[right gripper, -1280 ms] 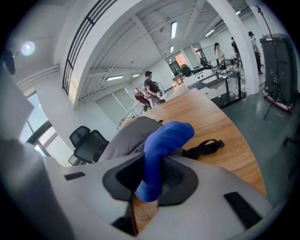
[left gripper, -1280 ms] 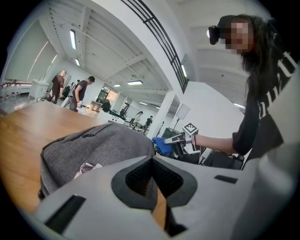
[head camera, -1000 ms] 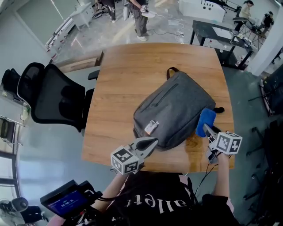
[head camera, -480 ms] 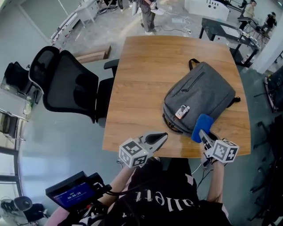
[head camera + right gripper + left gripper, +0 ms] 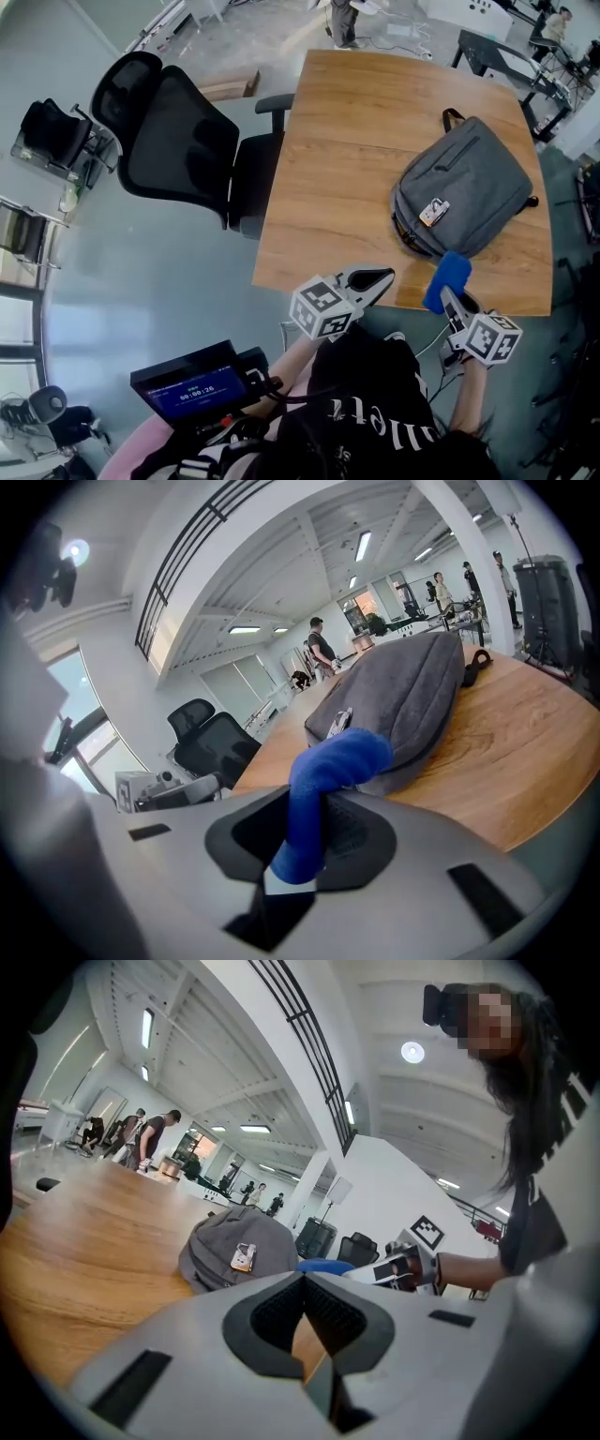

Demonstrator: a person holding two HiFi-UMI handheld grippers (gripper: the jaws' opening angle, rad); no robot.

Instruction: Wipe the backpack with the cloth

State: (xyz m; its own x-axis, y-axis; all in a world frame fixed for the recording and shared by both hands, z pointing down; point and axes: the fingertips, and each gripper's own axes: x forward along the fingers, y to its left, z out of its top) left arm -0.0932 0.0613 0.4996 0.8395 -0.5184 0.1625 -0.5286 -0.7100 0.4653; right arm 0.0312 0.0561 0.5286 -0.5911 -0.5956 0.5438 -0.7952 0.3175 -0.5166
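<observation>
- An open workshop room with a grey floor; a wooden table (image 5: 375,141) stands ahead of both grippers, its near edge just under their tips.
- The left gripper (image 5: 386,276) hovers at that near edge. In the left gripper view its 2 jaws meet at the tips, with nothing between them.
- The right gripper (image 5: 445,295) is beside it, on the right, also at the table's near edge. Its jaws are clamped on a blue cloth (image 5: 447,279).
- In the right gripper view the cloth rises from between the jaws and curls forward and to the right, its free end toward the backpack (image 5: 473,183).
- The grey backpack lies flat on the table just beyond the right gripper's tips, and forward and to the right of the left gripper.
- The cloth's free end is just beside the backpack's near edge; whether the 2 touch cannot be told.
- A small tag (image 5: 433,212) sits on the backpack's near part, on the side facing the left gripper.
- The backpack's carry loop (image 5: 451,116) is at the end farthest from both grippers.
- A black office chair (image 5: 178,155) stands off the table's left side, well to the left of and beyond the left gripper.
- A dark device with a lit screen (image 5: 192,392) sits behind and to the left of the left gripper, by the person's left arm.
- People (image 5: 155,1133) stand far beyond the table.
</observation>
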